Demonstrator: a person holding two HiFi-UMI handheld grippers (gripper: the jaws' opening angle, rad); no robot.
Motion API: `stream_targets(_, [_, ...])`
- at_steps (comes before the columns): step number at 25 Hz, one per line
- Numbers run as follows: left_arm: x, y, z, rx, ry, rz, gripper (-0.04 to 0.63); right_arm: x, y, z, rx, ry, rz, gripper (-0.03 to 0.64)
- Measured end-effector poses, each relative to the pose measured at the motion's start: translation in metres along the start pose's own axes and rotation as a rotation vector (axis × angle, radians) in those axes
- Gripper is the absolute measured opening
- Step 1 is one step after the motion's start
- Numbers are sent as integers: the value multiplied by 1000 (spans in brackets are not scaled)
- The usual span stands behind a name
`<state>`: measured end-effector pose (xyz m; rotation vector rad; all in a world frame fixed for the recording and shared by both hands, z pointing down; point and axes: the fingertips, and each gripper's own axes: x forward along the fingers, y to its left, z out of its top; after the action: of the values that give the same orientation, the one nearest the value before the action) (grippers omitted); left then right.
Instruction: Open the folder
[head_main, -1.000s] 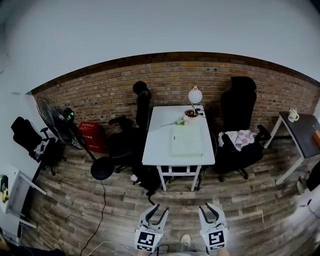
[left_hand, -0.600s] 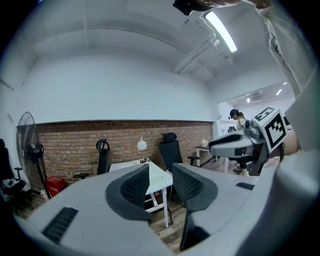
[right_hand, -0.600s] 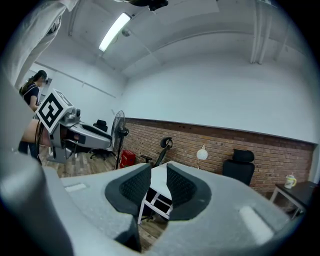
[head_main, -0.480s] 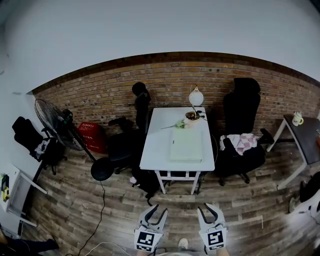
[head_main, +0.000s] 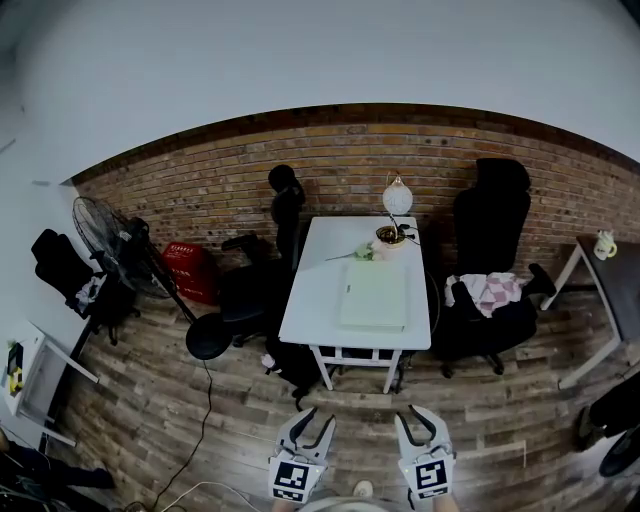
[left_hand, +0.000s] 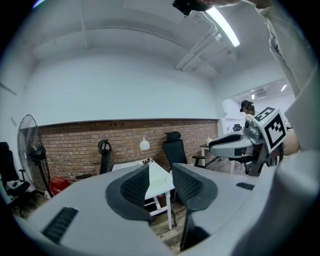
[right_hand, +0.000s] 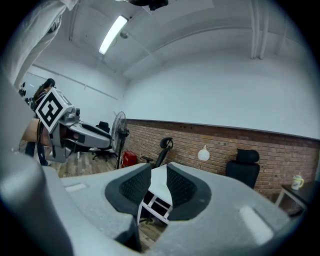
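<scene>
Left gripper: jaws apart, a clear gap between the ribbed pads, nothing in them. Right gripper: jaws likewise apart with a narrower gap, nothing held. Both are carried side by side and near level over the wooden floor, each marker cube facing up, tips directed at the white table.

The table stands well ahead of both grippers, its near legs facing them. The folder, pale green and closed, lies flat on the right half of the tabletop, ahead and more in line with the right gripper, well apart from either. Beyond the folder, at the far end of the table, sit a small bowl, a flower just left of it, and a lamp with a round white shade.

To the right of the table a black office chair carries a pink checked cloth on its seat. To the left stand a second black chair, a red crate and a standing fan. A brick wall closes the far side
</scene>
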<state>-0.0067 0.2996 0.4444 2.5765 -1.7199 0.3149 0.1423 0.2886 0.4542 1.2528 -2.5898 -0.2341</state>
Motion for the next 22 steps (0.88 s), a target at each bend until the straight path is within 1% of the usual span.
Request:
stream_targets(3, [8, -1, 0, -12, 7, 10, 144, 5, -7, -3, 3, -7, 5, 83])
stream_targets(13, [37, 3, 4, 1, 11, 11, 144, 27, -29, -7, 3, -13, 11, 83])
stream_targets(22, [67, 22, 3, -1, 3, -3, 144, 58, -39, -9, 1, -8, 0, 83])
